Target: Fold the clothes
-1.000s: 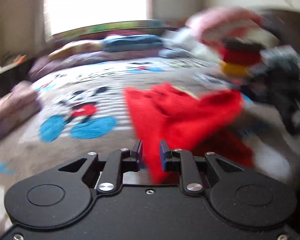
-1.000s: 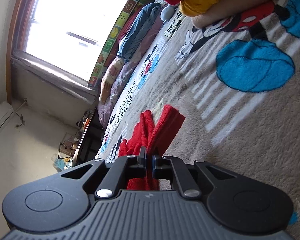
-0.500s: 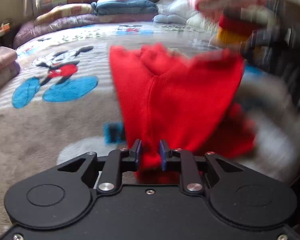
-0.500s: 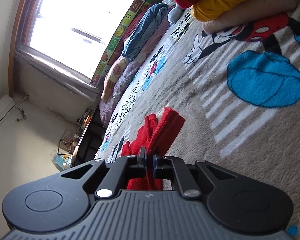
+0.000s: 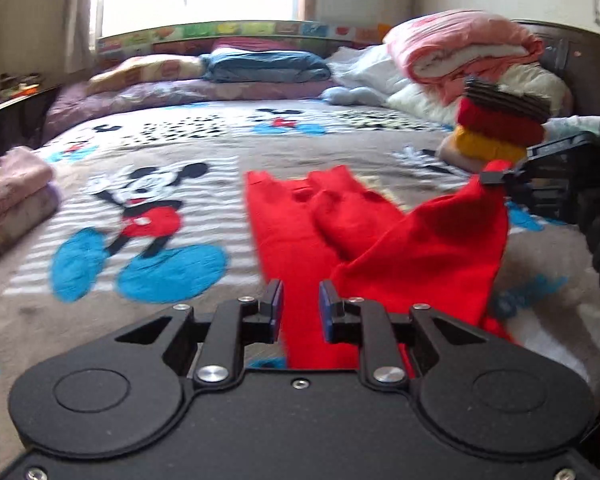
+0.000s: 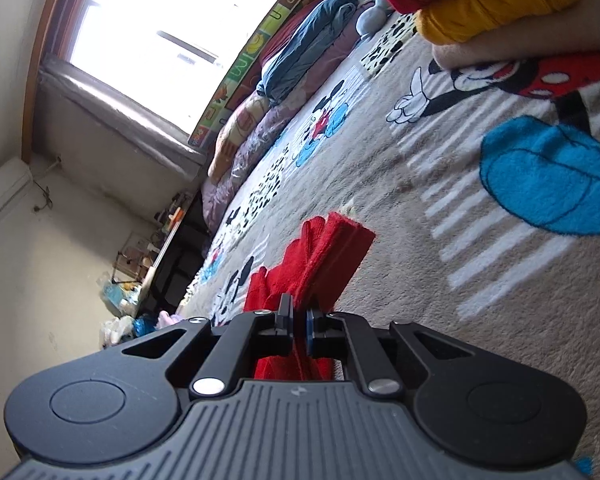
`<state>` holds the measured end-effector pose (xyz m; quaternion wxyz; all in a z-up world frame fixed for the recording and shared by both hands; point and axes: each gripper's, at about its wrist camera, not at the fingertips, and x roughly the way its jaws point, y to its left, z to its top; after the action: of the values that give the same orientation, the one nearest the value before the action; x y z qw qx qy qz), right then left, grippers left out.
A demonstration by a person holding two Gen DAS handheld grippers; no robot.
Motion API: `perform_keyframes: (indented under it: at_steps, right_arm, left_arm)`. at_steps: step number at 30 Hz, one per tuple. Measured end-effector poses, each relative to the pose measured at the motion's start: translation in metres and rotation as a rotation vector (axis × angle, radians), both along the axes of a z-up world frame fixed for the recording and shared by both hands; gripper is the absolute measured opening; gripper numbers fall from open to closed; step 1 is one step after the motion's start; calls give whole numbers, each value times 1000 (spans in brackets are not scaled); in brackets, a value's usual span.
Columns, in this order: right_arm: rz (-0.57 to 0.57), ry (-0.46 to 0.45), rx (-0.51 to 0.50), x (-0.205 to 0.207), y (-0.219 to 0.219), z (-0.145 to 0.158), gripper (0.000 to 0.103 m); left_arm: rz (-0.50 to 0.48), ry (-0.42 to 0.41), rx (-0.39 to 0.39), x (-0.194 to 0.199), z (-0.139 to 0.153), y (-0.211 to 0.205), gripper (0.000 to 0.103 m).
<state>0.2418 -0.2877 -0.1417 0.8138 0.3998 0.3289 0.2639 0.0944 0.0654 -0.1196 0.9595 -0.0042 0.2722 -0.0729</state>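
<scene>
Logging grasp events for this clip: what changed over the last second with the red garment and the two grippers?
The left gripper opened its jaws: half a second ago they pinched the red garment, now they stand apart with the cloth lying loose between them. The garment's left part has settled onto the blanket. The right gripper stays shut on the garment's other corner, held raised. The stack of folded clothes is unchanged.

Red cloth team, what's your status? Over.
Left gripper open around the red knit garment. Right gripper shut on its corner. Nothing in the way on the cartoon-mouse blanket.
</scene>
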Motion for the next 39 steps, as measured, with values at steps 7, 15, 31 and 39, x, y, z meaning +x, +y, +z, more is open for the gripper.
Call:
perform_keyframes:
  at_steps: [7, 15, 31, 39]
  right_arm:
    - [-8, 5, -84, 5, 15, 22, 9]
    - [-20, 50, -165, 24, 50, 53, 9]
    - [5, 66, -352, 64, 143, 92, 9]
    - [17, 69, -444, 87, 187, 90, 9]
  left_arm:
    - [-105, 114, -27, -2, -40, -5, 18]
    - [-313, 37, -117, -35, -13, 6, 46]
    - [-361, 130, -114, -35, -35, 7, 49]
    - [-333, 184, -262, -25, -40, 24, 49]
